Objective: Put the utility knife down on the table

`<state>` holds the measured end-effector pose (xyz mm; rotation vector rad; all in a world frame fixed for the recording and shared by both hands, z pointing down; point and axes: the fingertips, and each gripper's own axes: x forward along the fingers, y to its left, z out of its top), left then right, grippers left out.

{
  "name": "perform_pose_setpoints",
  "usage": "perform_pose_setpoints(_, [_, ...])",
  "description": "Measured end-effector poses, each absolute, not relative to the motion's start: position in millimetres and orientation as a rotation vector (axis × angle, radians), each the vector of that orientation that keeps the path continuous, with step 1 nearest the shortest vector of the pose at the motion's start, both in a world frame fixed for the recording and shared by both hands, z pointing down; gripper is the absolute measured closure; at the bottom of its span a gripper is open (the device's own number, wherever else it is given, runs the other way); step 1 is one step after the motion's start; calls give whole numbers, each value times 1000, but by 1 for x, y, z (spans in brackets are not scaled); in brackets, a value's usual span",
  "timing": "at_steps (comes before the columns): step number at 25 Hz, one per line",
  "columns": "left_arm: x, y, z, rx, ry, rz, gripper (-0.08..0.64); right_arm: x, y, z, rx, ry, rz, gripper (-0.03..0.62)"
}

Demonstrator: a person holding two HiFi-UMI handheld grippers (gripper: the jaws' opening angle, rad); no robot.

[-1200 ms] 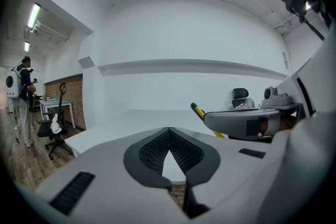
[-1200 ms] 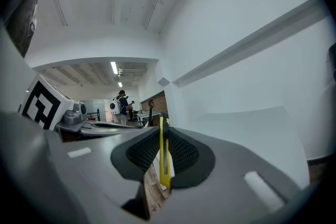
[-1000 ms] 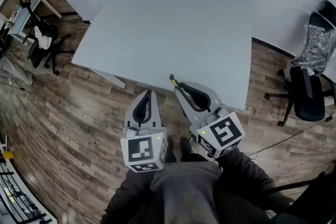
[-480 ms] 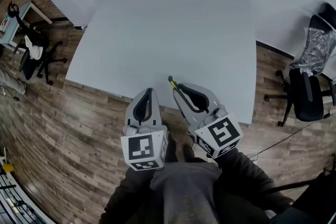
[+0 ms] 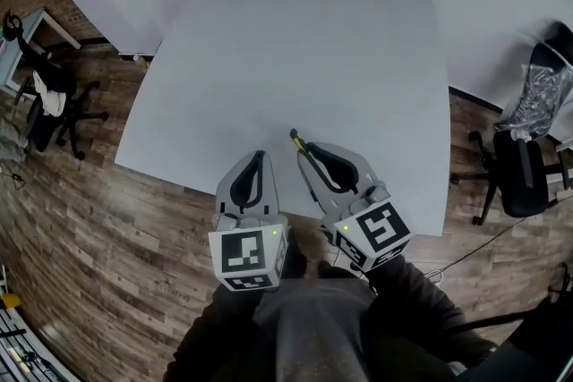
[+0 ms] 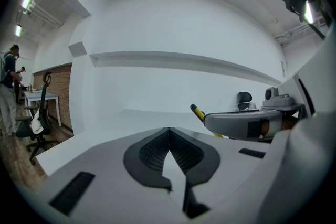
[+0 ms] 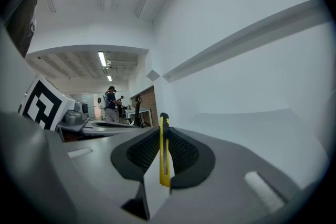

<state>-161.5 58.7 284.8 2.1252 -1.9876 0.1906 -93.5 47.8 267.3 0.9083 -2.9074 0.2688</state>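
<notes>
Low centre of the head view, over the worktop's [image 5: 304, 40] near edge: right claw [image 5: 305, 151] pinching the utility knife [image 7: 164, 150], not yet set down; left claw [image 5: 259, 158] pressed together, empty; next move likely needs lowering, then spreading.

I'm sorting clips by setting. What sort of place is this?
Probably an office or lab workspace: a large white table, a wheeled office chair on a wood-look floor, and strip ceiling lights.
</notes>
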Motion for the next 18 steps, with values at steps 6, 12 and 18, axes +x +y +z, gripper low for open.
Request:
perform_pose_setpoints(6, [-178,42,294,2128,-1952,198,557,-105,29,273,956,-2876,288,540])
perform_pose_setpoints(12, [-167,18,298,2150,-1926,211,558,-99,10,278,963,-2866,291,540])
perform_pose_setpoints(18, [-157,-17,305,2138,-1914,223,557,-94,-24,283,941,-2858,304,540])
